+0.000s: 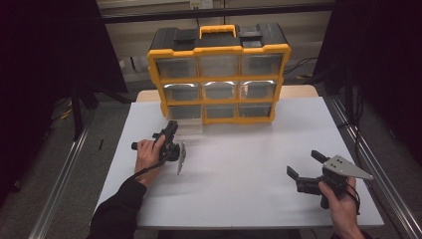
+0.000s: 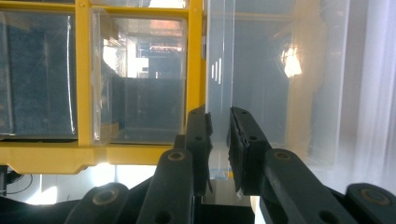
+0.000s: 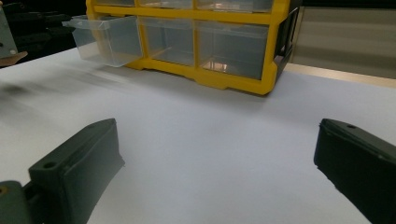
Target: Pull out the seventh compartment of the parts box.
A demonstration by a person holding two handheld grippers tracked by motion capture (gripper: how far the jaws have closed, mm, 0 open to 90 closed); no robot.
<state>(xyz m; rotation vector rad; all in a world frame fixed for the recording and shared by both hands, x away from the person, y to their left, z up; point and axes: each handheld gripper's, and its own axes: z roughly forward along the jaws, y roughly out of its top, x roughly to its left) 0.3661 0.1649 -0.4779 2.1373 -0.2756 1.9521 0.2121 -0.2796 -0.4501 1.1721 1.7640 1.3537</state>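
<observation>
Black jaws of left tongs [image 2: 219,140] closest to lens in left gripper view, clamped on front wall of clear drawer [image 2: 261,84] (thin transparent plastic pinched between the pads, edge-on). Same tongs [image 1: 170,130] in high view: held in left hand [image 1: 145,155], turned sideways, nose at bottom-left corner of yellow organizer [image 1: 219,74]. Drawer [image 1: 188,125] is the bottom-left one, pulled partway out of its slot, front end sticking out over white surface [image 1: 239,169], rear still inside the frame. Right gripper view confirms: drawer [image 3: 105,39] juts forward from organizer [image 3: 224,79], clearly proud of the two neighbouring bottom drawers, which sit flush.

Right tongs [image 1: 304,165] near front right of surface, held in right hand [image 1: 341,201], well apart from organizer and drawer. Jaws spread wide, nothing between them (bare surface [image 3: 210,149] visible through the gap in right gripper view). Grey three-cornered plate on top, pointing right.

Organizer: yellow frame, black lid, yellow carry handle [image 1: 217,31], three rows of three clear drawers, standing upright at far side of surface. Contents of drawers hard to tell, look see-through. Dark sleeve on left forearm coming in from bottom edge.
</observation>
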